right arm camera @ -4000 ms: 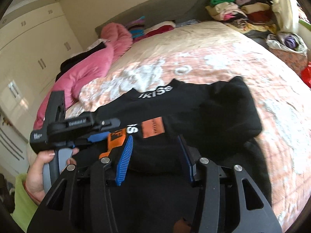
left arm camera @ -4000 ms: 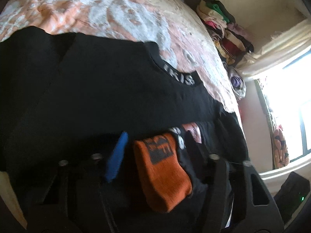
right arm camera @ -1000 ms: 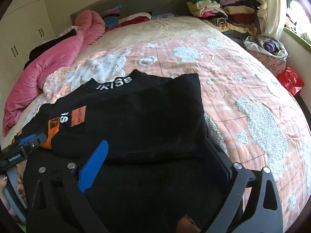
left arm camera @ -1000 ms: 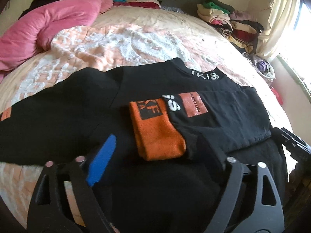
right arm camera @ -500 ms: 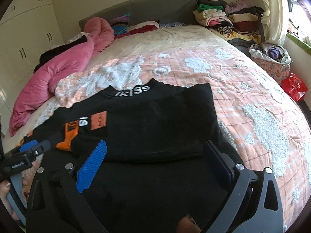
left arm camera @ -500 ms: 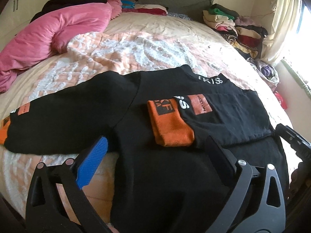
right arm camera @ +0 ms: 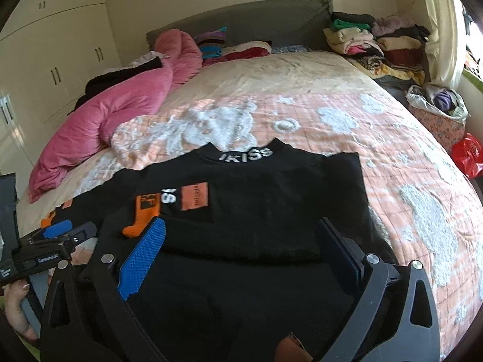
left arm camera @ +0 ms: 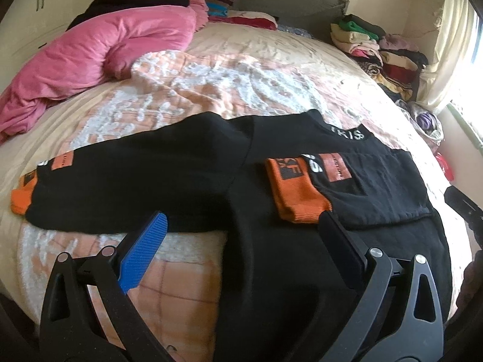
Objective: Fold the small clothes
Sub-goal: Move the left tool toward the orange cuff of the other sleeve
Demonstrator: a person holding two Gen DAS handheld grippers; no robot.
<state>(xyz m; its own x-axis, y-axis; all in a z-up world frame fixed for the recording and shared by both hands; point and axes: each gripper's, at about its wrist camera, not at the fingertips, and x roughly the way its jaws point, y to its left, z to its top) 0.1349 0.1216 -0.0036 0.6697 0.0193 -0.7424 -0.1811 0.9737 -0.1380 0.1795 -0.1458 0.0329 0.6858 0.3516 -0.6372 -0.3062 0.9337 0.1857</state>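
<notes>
A black sweatshirt (left arm camera: 187, 175) with orange cuffs and a white-lettered collar lies flat on the bed. Its right sleeve is folded across the chest, orange cuff (left arm camera: 294, 194) near the middle. Its left sleeve stretches out to the left, cuff (left arm camera: 22, 194) near the bed edge. My left gripper (left arm camera: 241, 232) is open and empty, above the shirt's lower left part. My right gripper (right arm camera: 241, 235) is open and empty, above the shirt's (right arm camera: 271, 199) lower right part. The left gripper also shows in the right wrist view (right arm camera: 57, 235).
The bed has a peach and white quilt (right arm camera: 332, 114). A pink duvet (left arm camera: 99, 45) lies at the far left. Stacked folded clothes (right arm camera: 371, 39) sit at the far right corner. A bag of clothes (right arm camera: 437, 105) and a red bag (right arm camera: 468, 154) are beside the bed on the right. White wardrobes (right arm camera: 60, 45) stand left.
Four seconds ago the left gripper held the orange cuff on the chest; it has let go and pulled back. Both grippers have drawn back, bringing the outstretched left sleeve into view.
</notes>
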